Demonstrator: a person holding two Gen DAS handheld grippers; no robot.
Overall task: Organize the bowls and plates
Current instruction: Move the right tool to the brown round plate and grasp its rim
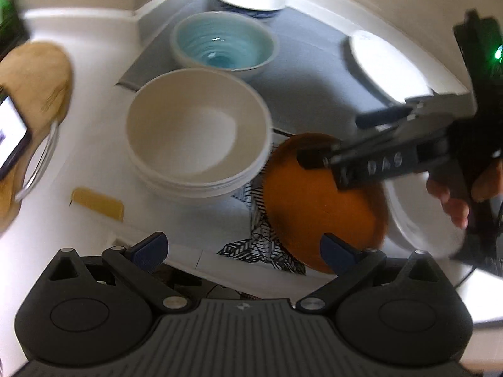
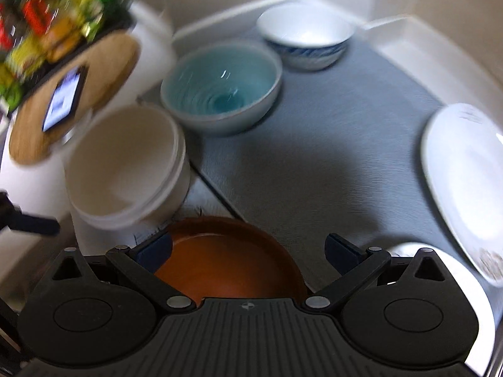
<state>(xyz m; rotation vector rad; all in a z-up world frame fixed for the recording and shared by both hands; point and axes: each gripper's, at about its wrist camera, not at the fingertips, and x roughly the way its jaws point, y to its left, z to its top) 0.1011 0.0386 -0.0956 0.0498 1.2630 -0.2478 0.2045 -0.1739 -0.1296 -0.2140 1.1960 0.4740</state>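
Both jaws apart: right gripper (image 2: 248, 248) hangs over orange plate (image 2: 229, 257) at lower centre, left gripper (image 1: 243, 246) empty below white bowl (image 1: 198, 132) mid-frame, teal bowl (image 1: 224, 44) above.

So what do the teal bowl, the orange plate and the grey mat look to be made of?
Teal bowl: probably glazed ceramic, judging by its glossy highlights and spiral ridges. Orange plate: smooth and fairly matte; could be ceramic or plastic, the look leaves it open. Grey mat: finely ribbed, dull surface, likely rubber or woven liner.
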